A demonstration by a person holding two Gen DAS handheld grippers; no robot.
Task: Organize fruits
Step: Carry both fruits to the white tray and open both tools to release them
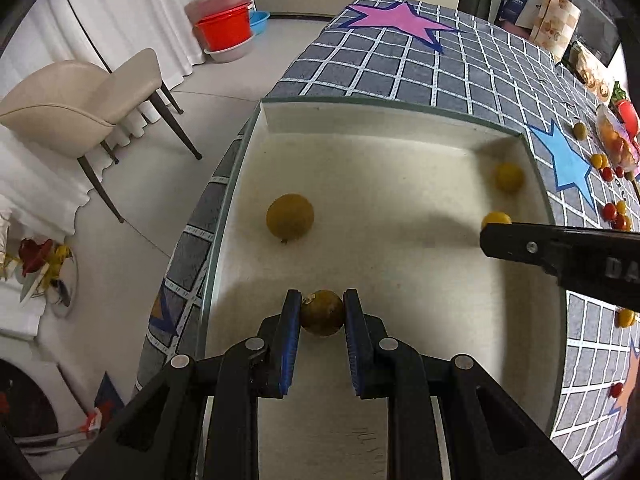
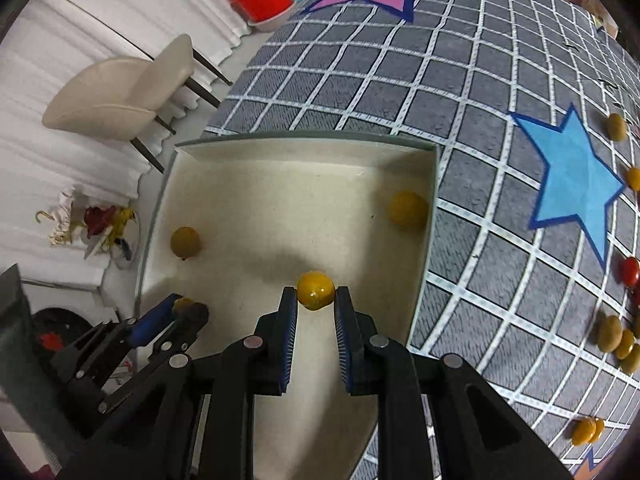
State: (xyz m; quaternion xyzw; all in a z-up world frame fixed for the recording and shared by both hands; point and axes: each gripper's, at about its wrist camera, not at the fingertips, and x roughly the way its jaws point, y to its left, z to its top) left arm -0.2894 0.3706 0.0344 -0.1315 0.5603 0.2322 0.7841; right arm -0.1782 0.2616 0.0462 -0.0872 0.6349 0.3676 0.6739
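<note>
A shallow cream box (image 1: 400,120) (image 2: 312,142) sits on the checked table. Over its near side my left gripper (image 1: 322,300) is shut on a dull olive-yellow fruit (image 1: 322,313), pinched between its blue pads. My right gripper (image 2: 316,294) is shut on a bright yellow fruit (image 2: 315,291) above the box floor; the left view shows that fruit (image 1: 496,219) beside the right finger. Two yellow fruits lie loose in the box: one at the left (image 1: 290,216) (image 2: 185,241), one in the far right corner (image 1: 509,176) (image 2: 408,209). The left gripper (image 2: 182,312) appears low left in the right wrist view.
Red and yellow fruits (image 1: 616,216) (image 2: 614,338) lie scattered on the table right of the box, near a blue star (image 2: 576,184). A pink star (image 1: 400,20) marks the far end. Off the table's left edge stand a beige chair (image 1: 80,100) and stacked basins (image 1: 226,20).
</note>
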